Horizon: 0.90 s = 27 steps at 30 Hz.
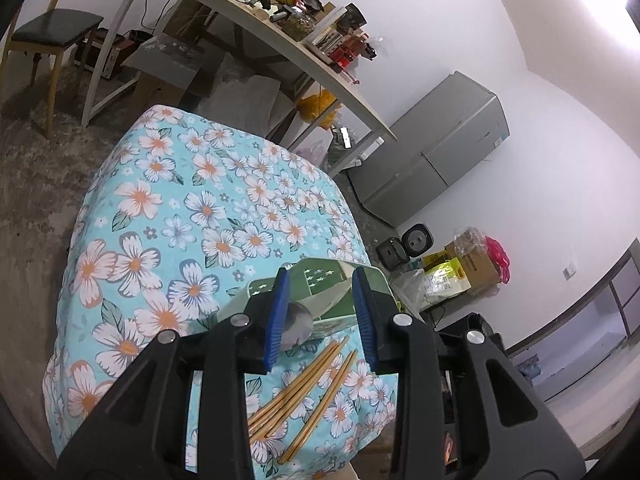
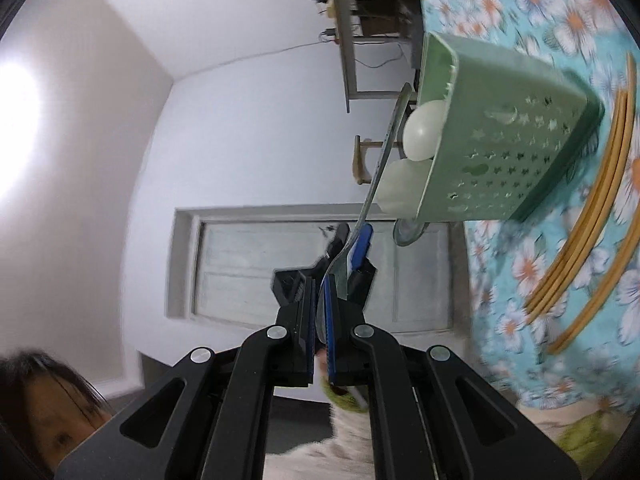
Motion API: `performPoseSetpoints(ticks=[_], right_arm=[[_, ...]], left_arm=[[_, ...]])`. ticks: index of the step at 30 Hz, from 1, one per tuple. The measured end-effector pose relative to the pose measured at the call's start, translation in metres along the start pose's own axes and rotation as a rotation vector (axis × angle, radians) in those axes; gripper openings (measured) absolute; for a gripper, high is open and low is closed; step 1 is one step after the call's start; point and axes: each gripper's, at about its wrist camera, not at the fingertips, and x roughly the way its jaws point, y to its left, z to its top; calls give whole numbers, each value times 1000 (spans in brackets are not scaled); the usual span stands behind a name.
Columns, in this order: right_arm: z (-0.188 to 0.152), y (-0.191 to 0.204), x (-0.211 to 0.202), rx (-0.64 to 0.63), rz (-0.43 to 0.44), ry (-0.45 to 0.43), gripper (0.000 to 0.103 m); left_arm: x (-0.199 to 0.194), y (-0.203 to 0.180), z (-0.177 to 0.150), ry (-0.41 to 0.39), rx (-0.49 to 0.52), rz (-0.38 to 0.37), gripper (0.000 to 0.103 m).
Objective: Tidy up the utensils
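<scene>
Both claws: left claw (image 1: 322, 312) released over caddy (image 1: 320, 280); right claw (image 2: 318, 320) clenched on spoon (image 2: 384, 148), near table edge.

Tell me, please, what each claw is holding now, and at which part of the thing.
The right claw is shut on a metal spoon, gripping its bowl end; the handle points into the green holder. The left claw is open and holds nothing.
</scene>
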Motion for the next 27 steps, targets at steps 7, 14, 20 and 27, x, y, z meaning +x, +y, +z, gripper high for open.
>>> performPoseSetpoints(ticks=[7,14,20,27], right_arm=[[23,-24,3,233,116,-67,5],[48,-29,3,312,141,-157,11],[59,-22,-5,268,98,-201,38],[58,-6,-15,133,11,-217,44]], left_arm=[[0,4,-2,2,-17,-2,31],[-2,3,-3,-7,-13,0,36],[-10,3,-5,-32,2,9,43],[-17,-6,-10,-73,61,29,52]])
